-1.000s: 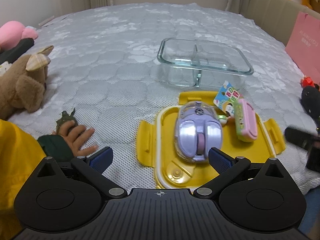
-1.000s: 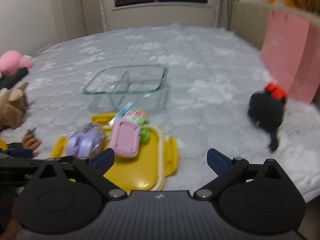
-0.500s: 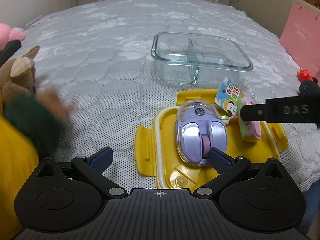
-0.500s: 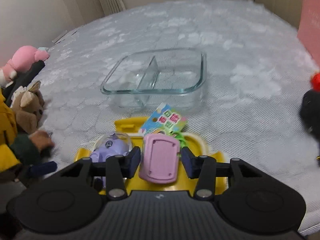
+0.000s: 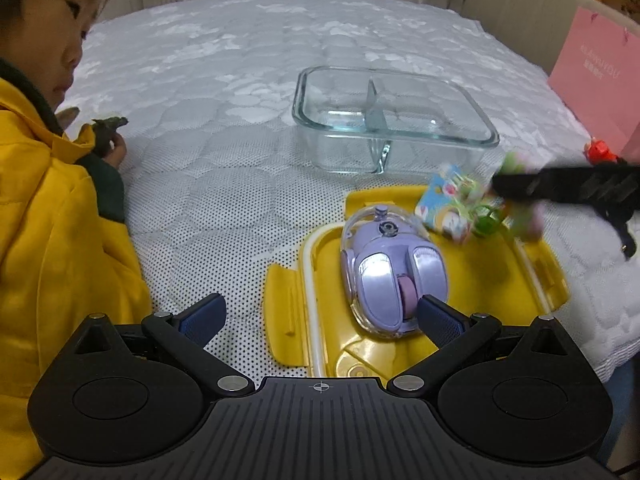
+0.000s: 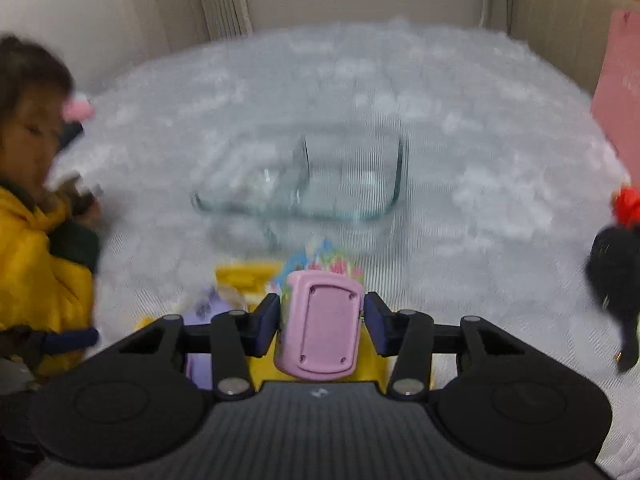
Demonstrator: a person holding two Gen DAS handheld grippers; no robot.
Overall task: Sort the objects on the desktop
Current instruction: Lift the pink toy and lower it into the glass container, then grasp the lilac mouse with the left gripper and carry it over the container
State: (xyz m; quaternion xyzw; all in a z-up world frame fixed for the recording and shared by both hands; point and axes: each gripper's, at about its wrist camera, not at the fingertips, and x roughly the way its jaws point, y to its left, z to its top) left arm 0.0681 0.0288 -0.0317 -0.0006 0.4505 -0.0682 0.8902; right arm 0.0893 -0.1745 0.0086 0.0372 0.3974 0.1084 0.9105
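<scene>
The pink toy (image 6: 320,330) sits clamped between the fingers of the right gripper (image 6: 321,326), its flat back facing the camera and a colourful tag (image 6: 316,258) with a green trinket hanging beyond it. In the left wrist view the same toy is only a blur at the tip of the right gripper, above the far right corner of the yellow lid (image 5: 532,276), so it appears lifted clear of the lid rather than resting on it. The purple mouse (image 5: 394,270) lies on the lid, untouched. The left gripper (image 5: 320,314) hovers low over the near edge of the lid with its fingers spread wide and nothing between them; its right fingertip is just beside the mouse's near end.

Beyond the lid stands the glass container (image 5: 394,118), divided into two compartments, both apparently holding nothing. Judging from that, sorting has only begun: one item is in hand and none is placed. The toy needs carrying to a compartment, and the mouse remains to be picked up.

A child in a yellow jacket (image 5: 60,216) leans in at the left of the quilted mattress (image 5: 224,92), well apart from the lid.
</scene>
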